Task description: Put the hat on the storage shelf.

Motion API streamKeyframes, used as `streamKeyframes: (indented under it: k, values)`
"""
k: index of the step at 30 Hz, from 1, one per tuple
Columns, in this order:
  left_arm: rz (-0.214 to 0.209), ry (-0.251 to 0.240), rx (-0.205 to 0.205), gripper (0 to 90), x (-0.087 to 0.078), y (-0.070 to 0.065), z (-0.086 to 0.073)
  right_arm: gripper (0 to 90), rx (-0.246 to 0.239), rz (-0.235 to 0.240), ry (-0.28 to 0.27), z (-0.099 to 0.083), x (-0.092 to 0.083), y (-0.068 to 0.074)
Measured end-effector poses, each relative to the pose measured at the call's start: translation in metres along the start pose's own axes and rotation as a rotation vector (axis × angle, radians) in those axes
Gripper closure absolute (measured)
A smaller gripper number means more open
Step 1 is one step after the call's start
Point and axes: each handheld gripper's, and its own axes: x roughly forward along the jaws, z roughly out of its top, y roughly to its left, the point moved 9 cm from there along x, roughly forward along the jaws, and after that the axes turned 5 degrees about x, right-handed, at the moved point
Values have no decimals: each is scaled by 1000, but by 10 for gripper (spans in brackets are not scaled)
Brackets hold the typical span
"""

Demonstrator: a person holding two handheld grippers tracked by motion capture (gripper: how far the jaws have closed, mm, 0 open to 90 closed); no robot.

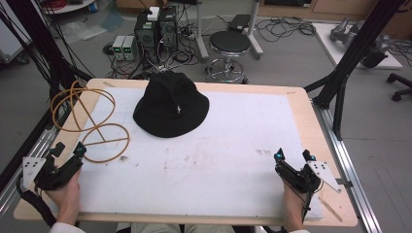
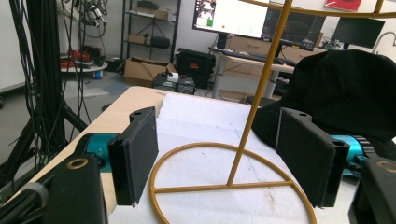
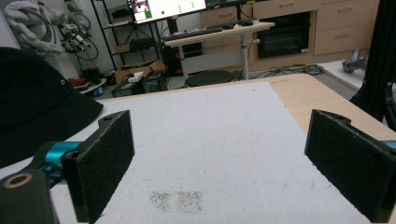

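High view: one black bucket hat (image 1: 171,106) lying crown-up at the far middle of the white mat (image 1: 218,160), one yellow wire stand (image 1: 90,121) off to the near left of it, round base ring flat on the mat, upper loops hanging out past the left edge of the wooden counter (image 1: 303,116). Two tools down at the near edge, one in each hand. Left tool (image 1: 68,150) just beside the stand's base ring, jaws spread apart, nothing between the pads. Right tool (image 1: 294,156) well apart from the hat, over bare mat, jaws likewise wide and empty. Left gripper view: stand's base ring (image 2: 229,186) and slanted upright right between the two black pads, not touched by either, hat (image 2: 345,93) behind on the right. Right gripper view: two pads flanking plain mat, one grey smudge (image 3: 177,200) between them, hat brim (image 3: 37,102) at the left.
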Motion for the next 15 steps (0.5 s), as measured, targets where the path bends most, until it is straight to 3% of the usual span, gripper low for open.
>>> streamKeyframes:
  k: [15]
  values:
    - [-17,-4,-11,298,3,-3,0,74,42,-5,9,-1,-2,-5]
